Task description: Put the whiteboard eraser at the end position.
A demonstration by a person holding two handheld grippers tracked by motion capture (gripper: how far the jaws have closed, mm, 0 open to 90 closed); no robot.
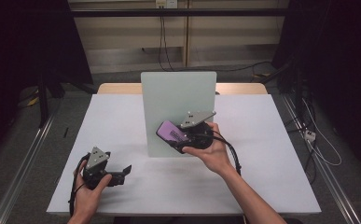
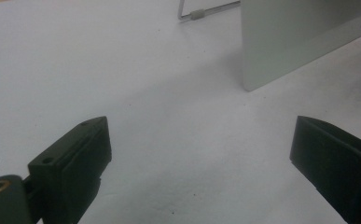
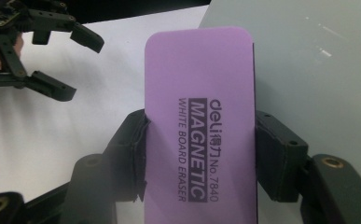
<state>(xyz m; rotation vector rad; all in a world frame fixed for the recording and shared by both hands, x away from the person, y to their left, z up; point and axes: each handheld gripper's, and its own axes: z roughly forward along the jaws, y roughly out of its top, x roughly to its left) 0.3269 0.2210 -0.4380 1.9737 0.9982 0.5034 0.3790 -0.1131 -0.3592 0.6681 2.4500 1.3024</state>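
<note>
While right tongs (image 3: 199, 154) clamping purple eraser (image 3: 199, 121) against whiteboard (image 1: 178, 93), left tongs (image 2: 201, 158) wide over bare table (image 1: 271, 140).

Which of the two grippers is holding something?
The right gripper: its fingers clamp a purple rectangular whiteboard eraser against the standing pale whiteboard. The left gripper is open.

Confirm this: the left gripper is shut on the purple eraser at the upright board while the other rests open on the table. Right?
Wrong hand. The right gripper is shut on the eraser at the board, as the right gripper view shows; the left gripper is the open one on the table.
</note>
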